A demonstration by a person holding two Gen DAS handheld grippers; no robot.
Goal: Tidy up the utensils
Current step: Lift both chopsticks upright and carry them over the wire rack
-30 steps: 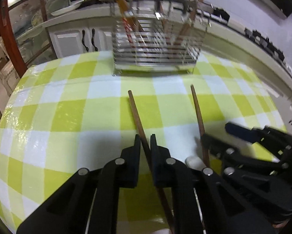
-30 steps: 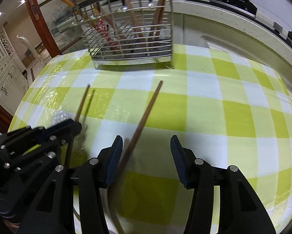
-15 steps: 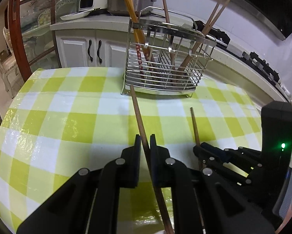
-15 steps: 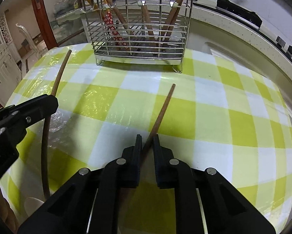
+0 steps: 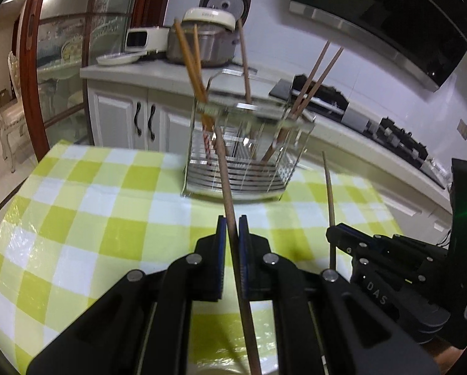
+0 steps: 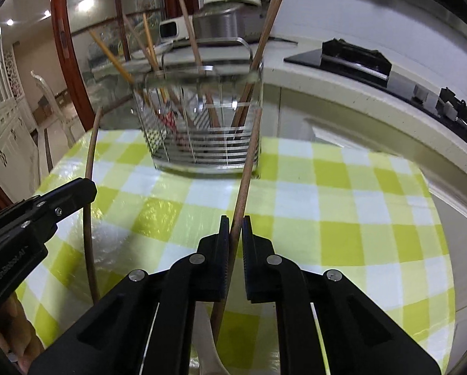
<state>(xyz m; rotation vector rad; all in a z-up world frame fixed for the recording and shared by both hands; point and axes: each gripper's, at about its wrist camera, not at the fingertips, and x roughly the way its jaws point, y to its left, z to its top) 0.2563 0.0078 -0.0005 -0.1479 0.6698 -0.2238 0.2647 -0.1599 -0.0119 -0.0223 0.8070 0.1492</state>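
Lifting off the table, both tools are up: left tool pinches one chopstick, right tool has just clamped another chopstick, wire utensil holder straight ahead, ready for loading.

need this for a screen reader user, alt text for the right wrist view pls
The right hand-held gripper is shut on a thin brown wooden chopstick angled toward a wire metal utensil basket holding more chopsticks, on a yellow-green checked tablecloth. The left hand-held gripper grips another chopstick beside it.
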